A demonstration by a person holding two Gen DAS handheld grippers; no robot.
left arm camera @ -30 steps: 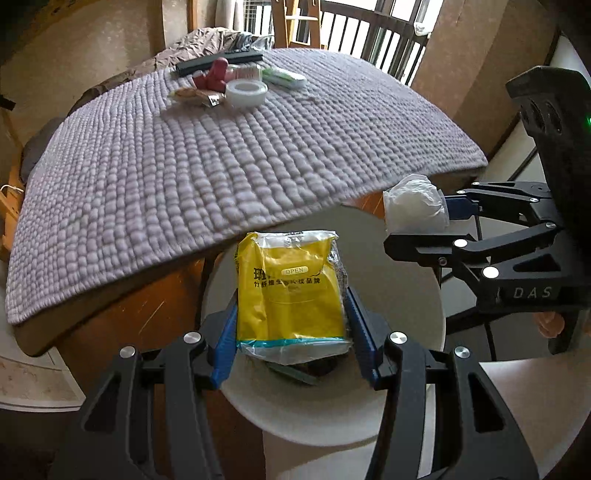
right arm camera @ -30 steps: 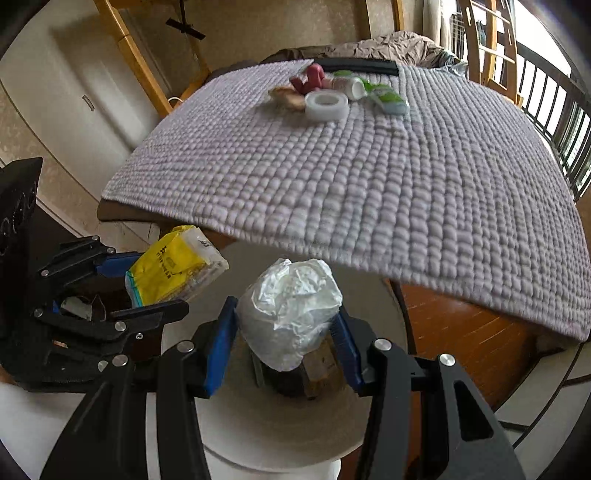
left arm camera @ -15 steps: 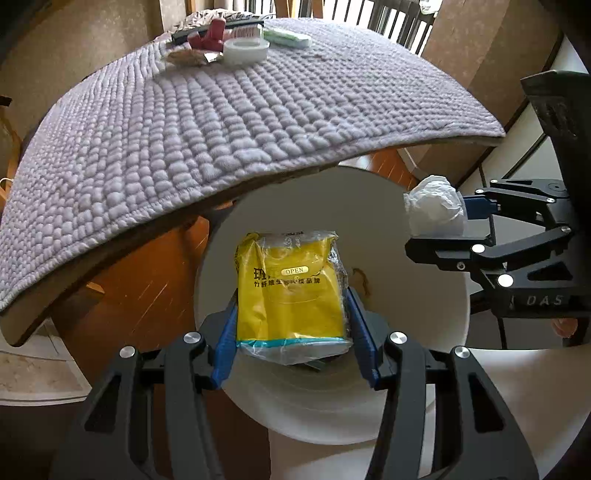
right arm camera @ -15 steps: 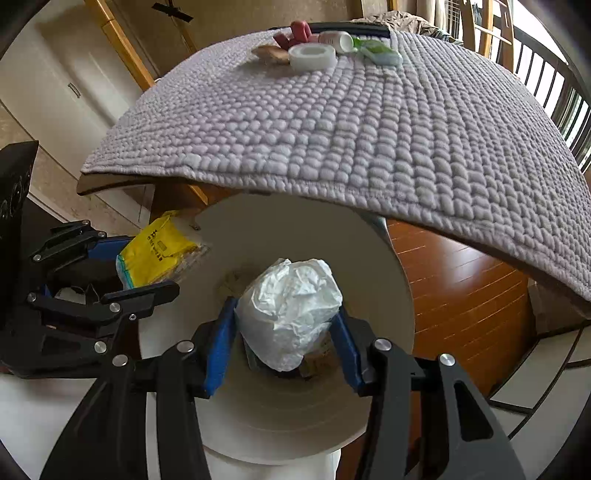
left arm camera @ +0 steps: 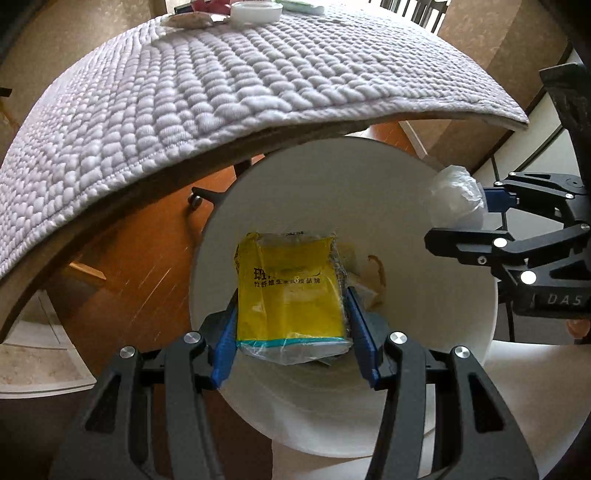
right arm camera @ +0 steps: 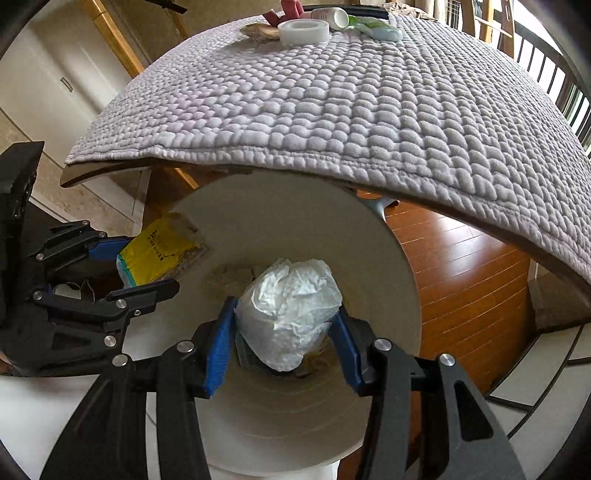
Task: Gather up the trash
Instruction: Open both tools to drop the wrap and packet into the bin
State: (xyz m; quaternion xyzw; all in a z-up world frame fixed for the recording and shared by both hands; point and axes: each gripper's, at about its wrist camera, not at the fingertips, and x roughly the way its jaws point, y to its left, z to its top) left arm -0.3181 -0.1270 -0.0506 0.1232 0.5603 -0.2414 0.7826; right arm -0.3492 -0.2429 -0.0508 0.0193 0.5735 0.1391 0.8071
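Note:
My left gripper (left arm camera: 291, 302) is shut on a yellow tissue packet (left arm camera: 290, 291) and holds it inside the mouth of a white round bin (left arm camera: 458, 369). My right gripper (right arm camera: 284, 321) is shut on a crumpled white plastic wad (right arm camera: 288, 314), also over the bin (right arm camera: 402, 280). In the left wrist view the wad (left arm camera: 456, 201) and the right gripper (left arm camera: 461, 210) show at the bin's right rim. The right wrist view shows the packet (right arm camera: 159, 254) with the left gripper (right arm camera: 138, 264) at the bin's left rim. Brownish scraps (left arm camera: 375, 273) lie at the bin's bottom.
A table under a lilac quilted cloth (left arm camera: 207, 96) overhangs the bin's far side. At its far end lie a white tape roll (right arm camera: 303, 31), a white bottle (right arm camera: 327, 16), a green-white tube (right arm camera: 376, 31) and a red thing (right arm camera: 288, 9). Wooden floor (right arm camera: 461, 277) lies to the bin's right.
Both grippers have sunk with their loads from above table level to below the table edge, down toward the bin's mouth. The bin fills more of both views. Both grips are unchanged.

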